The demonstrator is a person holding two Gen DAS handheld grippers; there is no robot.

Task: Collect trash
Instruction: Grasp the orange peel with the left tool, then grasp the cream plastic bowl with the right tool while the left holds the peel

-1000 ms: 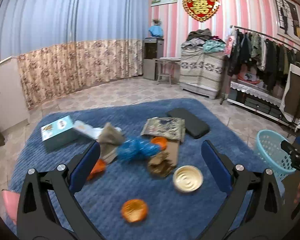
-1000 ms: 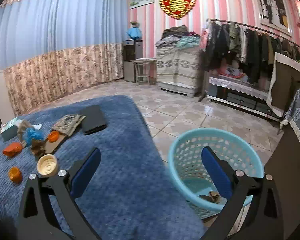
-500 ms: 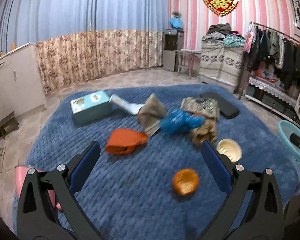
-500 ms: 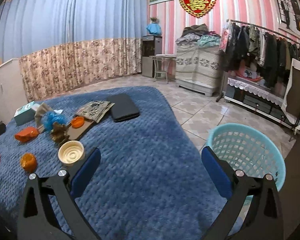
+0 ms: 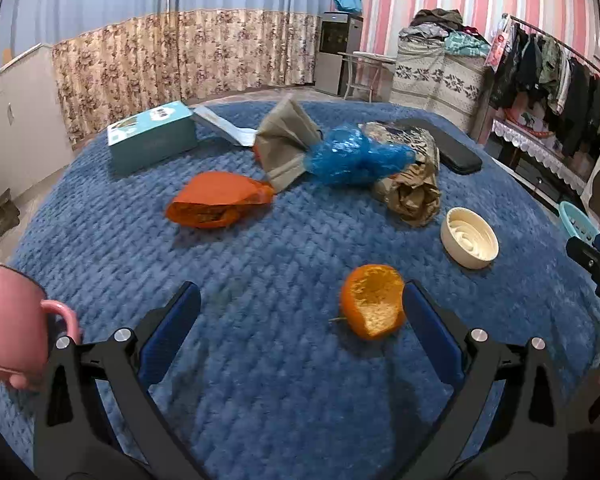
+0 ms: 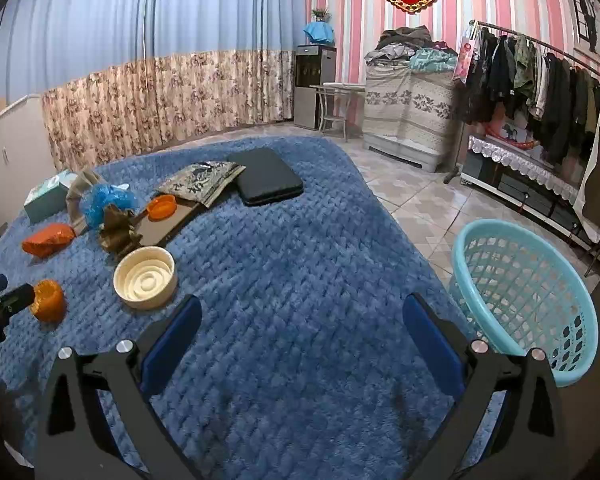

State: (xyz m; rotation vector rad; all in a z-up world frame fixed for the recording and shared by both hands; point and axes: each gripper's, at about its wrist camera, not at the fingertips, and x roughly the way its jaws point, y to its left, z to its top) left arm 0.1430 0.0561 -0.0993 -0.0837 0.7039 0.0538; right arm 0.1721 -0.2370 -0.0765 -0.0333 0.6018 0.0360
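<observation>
Trash lies on a blue blanket (image 5: 284, 380): an orange peel (image 5: 373, 306), an orange wrapper (image 5: 216, 199), a blue plastic bag (image 5: 356, 157), crumpled brown paper (image 5: 414, 195) and a tan paper bag (image 5: 286, 145). My left gripper (image 5: 298, 320) is open and empty, low over the blanket, with the peel just inside its right finger. My right gripper (image 6: 300, 328) is open and empty over bare blanket. The peel (image 6: 49, 300), the wrapper (image 6: 47, 239) and a light-blue basket (image 6: 528, 300) on the floor at the right show in the right wrist view.
A cream bowl (image 5: 469, 237) sits right of the peel. A teal box (image 5: 152, 136), a patterned cloth (image 6: 202, 176), a black case (image 6: 266, 176) and an orange lid (image 6: 162, 207) lie further back. A pink mug (image 5: 12, 320) stands at the left edge.
My left gripper has swung left and dropped closer to the blanket, bringing the orange peel near its right finger. My right gripper has turned left, from the basket toward the blanket.
</observation>
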